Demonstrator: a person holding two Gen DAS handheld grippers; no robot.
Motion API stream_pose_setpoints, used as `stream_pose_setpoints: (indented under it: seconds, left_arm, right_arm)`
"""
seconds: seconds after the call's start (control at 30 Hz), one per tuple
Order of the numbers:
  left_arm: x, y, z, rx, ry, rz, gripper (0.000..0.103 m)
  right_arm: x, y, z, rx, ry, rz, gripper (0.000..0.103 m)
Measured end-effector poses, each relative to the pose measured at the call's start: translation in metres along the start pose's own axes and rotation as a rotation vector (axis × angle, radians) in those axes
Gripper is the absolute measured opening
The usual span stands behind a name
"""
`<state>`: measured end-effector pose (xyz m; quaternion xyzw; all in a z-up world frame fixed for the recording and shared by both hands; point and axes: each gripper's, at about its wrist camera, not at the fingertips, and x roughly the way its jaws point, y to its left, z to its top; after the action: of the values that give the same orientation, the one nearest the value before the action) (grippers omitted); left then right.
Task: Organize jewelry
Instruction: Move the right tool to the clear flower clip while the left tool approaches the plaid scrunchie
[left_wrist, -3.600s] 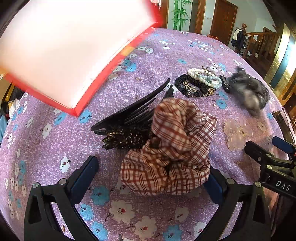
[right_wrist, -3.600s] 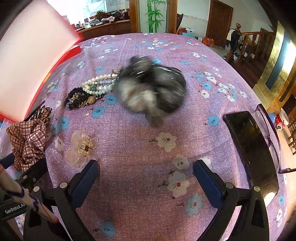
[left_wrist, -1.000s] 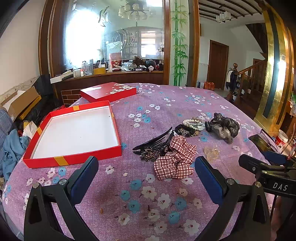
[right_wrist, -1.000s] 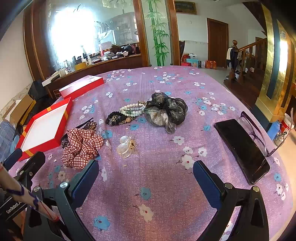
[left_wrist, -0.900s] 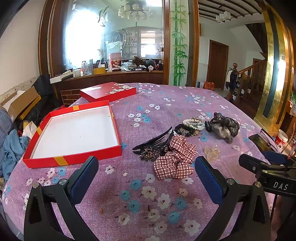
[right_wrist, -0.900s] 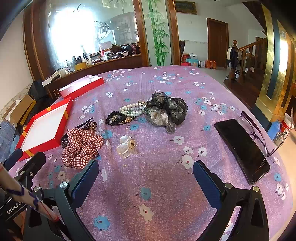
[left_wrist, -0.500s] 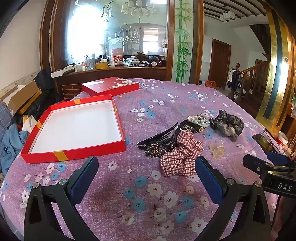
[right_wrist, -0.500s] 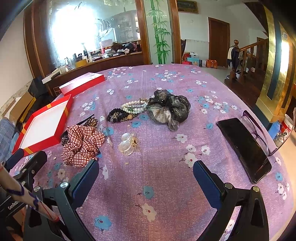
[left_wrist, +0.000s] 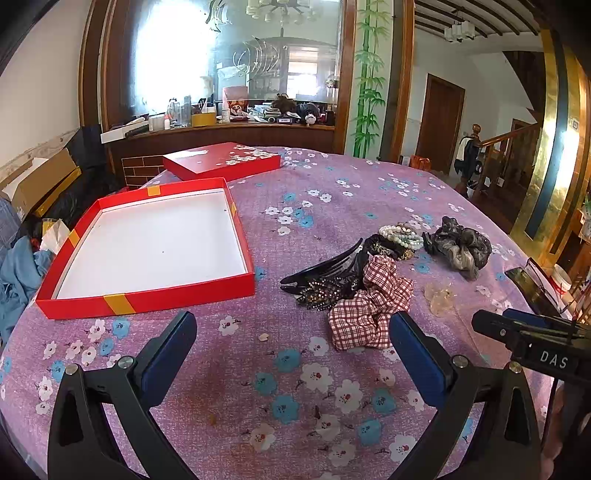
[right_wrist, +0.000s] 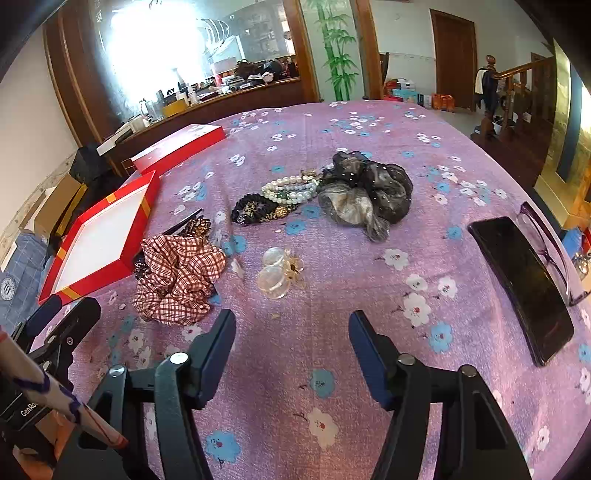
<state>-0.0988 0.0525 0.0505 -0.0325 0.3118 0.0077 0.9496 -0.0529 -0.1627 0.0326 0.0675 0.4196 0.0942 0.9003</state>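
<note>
An open red box with a white inside (left_wrist: 151, 243) lies at the left; it also shows in the right wrist view (right_wrist: 99, 236). A plaid scrunchie (left_wrist: 369, 306) (right_wrist: 177, 273), a black hair comb (left_wrist: 325, 269), a clear hair clip (right_wrist: 277, 271), a black beaded band (right_wrist: 255, 212), pearl bracelets (right_wrist: 291, 190) and a dark grey scrunchie (right_wrist: 365, 192) lie on the purple flowered cloth. My left gripper (left_wrist: 291, 347) is open and empty, short of the plaid scrunchie. My right gripper (right_wrist: 291, 339) is open and empty, short of the clear clip.
The red box lid (left_wrist: 221, 160) lies behind the open box. A black phone (right_wrist: 521, 273) and glasses (right_wrist: 546, 243) lie near the right edge. A wooden counter with clutter (left_wrist: 221, 122) stands behind the table.
Both grippers have moved a little forward toward the pile. The right gripper's fingers stand closer together than before. Nothing on the cloth has moved.
</note>
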Motion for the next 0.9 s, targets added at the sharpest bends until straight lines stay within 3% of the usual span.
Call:
stream_pose_setpoints:
  seconds: [0.33,0.5,0.8,0.9]
  left_arm:
    - [-0.004,0.007,0.015,0.02,0.006,-0.038,0.103]
    - [0.001,0.009,0.017,0.019,0.039,-0.056,0.08]
    - [0.005,0.0,0.01,0.054,0.057,-0.074,0.079]
    - [0.009,-0.001,0.01,0.059,0.071,-0.079,0.079]
  right_arm:
    - [0.004,-0.004,0.023,0.022,0.048,0.07,0.065]
    - [0.024,-0.001,0.035,0.016,0.09,0.079,0.065]
    - [0.066,0.006,0.04,-0.034,0.153,0.038,0.065]
    - [0.072,0.012,0.038,-0.078,0.144,0.002,0.057]
